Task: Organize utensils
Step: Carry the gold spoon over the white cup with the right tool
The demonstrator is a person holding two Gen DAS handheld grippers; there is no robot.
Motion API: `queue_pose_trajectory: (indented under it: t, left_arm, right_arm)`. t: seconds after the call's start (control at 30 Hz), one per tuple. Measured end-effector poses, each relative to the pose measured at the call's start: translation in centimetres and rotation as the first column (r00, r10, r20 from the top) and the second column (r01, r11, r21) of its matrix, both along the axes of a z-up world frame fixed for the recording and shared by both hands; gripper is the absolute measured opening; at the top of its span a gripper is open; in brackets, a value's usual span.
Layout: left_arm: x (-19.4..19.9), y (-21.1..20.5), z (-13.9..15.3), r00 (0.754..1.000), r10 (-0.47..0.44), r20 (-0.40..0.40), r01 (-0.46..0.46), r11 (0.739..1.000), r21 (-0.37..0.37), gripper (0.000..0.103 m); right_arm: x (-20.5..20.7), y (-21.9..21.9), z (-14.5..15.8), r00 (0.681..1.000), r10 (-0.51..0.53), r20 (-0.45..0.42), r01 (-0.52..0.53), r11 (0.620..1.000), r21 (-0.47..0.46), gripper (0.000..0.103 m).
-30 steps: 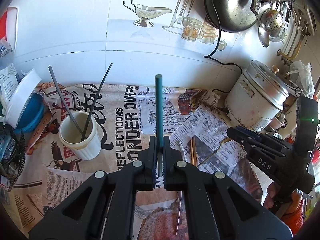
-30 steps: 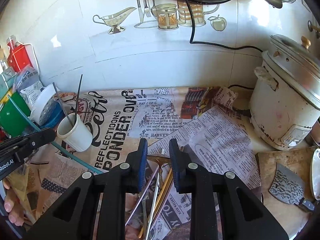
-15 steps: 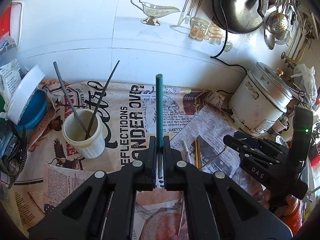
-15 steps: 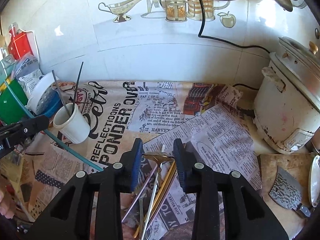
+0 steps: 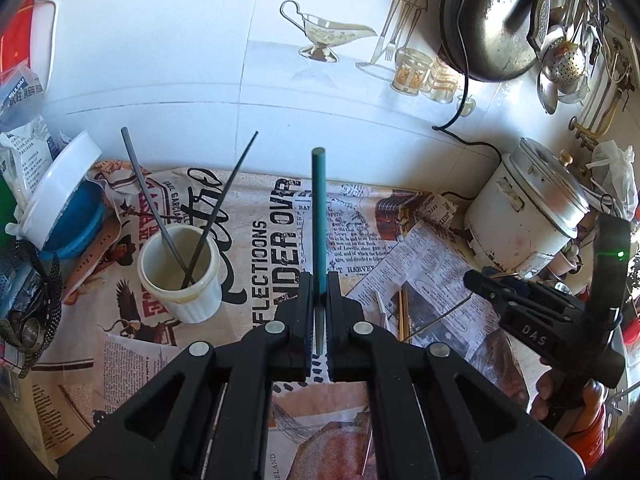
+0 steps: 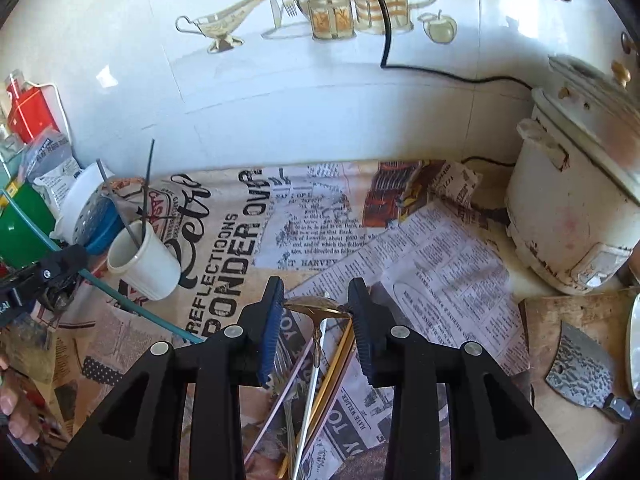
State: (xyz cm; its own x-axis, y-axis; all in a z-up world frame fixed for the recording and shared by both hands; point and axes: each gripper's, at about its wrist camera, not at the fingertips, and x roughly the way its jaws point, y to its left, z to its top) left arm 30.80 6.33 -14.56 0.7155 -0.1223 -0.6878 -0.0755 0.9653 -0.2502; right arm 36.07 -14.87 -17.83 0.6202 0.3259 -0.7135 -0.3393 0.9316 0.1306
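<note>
The left gripper [image 5: 319, 312] is clamped on a teal stick [image 5: 319, 224], which points straight ahead past its fingertips. To its left on the newspaper [image 5: 432, 248] stands a white cup [image 5: 182, 276] with two dark sticks [image 5: 160, 216] leaning out of it. Nothing lies between the teal stick and the cup. Left of the cup, close by, sit a blue bowl with a white lid [image 5: 60, 204] and some packets.

The right gripper [image 6: 316, 320] has its fingers spread, holding nothing. It hangs over a loose pile of utensils [image 6: 316, 376] on the newspaper: a gold spoon [image 6: 316, 305] sits between the fingertips, with a silver handle, a fork, a pink stick and gold chopsticks running back under the gripper. These lie crossed and touching one another.

A white rice cooker [image 6: 576, 220] stands to the right against the tiled wall, its black cord [image 6: 440, 74] running up the tiles. A cleaver [image 6: 580, 376] lies on a wooden board [image 6: 544, 320] at the right edge.
</note>
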Motion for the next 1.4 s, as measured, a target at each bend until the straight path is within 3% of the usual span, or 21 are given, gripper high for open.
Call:
queue_pose_trajectory:
  t: [0.33, 0.73, 0.97, 1.4]
  left_arm:
    - [-0.6, 3.7, 3.4, 0.993, 0.059, 0.097, -0.064, 0.997, 0.042, 0.003]
    - [-1.6, 9.8, 6.7, 0.971, 0.146, 0.189, -0.167, 0.981, 0.097, 0.003]
    - [-0.4, 12.5, 5.6, 0.97, 0.175, 0.171, -0.193, 0.976, 0.099, 0.003]
    - [4.0, 14.2, -0.6, 0.988, 0.152, 0.022, -0.153, 0.983, 0.104, 0.003]
  right_arm:
    - [-0.1, 4.1, 5.8, 0.986, 0.097, 0.135, -0.102, 0.994, 0.031, 0.03]
    - [-0.6, 12.6, 8.8, 0.943, 0.261, 0.208, -0.284, 0.955, 0.089, 0.03]
    - [0.0, 17.7, 8.0, 0.923, 0.334, 0.19, -0.355, 0.93, 0.091, 0.03]
    - [3.2, 21.2, 1.7, 0.933, 0.359, 0.008, -0.359, 0.932, 0.042, 0.031]
